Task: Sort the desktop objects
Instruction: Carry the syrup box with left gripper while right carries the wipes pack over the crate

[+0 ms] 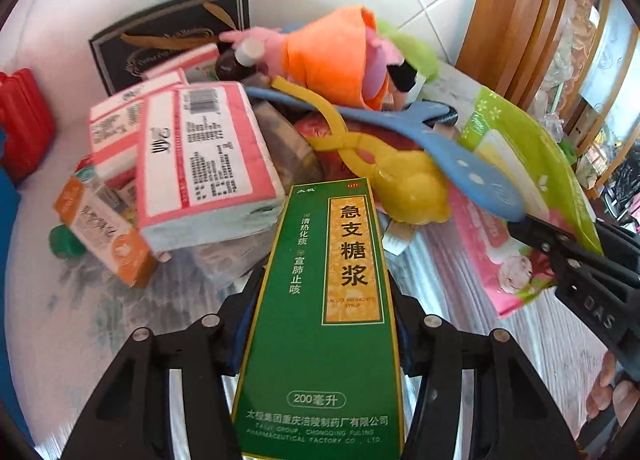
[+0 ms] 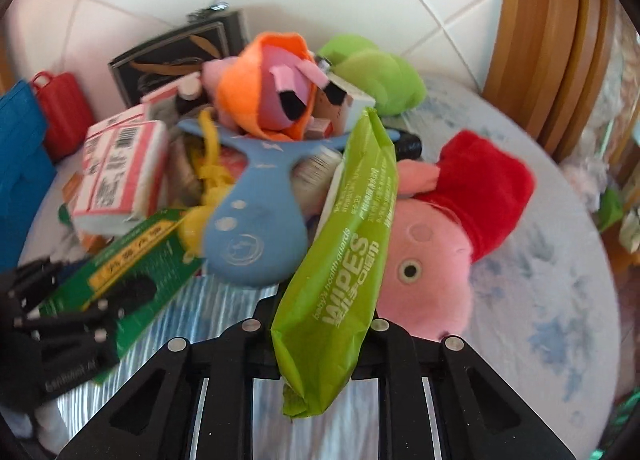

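Left tool [image 1: 320, 280] clamps green syrup box [image 1: 320, 320], centre frame: stiff carton, likely bottle-heavy; grip mid-sides. Right tool [image 2: 316, 324] is pinched on wipes pack [image 2: 344, 260], lower centre: soft, slippery film; hold the seam.

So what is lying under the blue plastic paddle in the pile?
Under the blue paddle show a yellow rubber toy and something red. Its handle end goes under the orange and pink plush. What lies deeper in the pile is covered.
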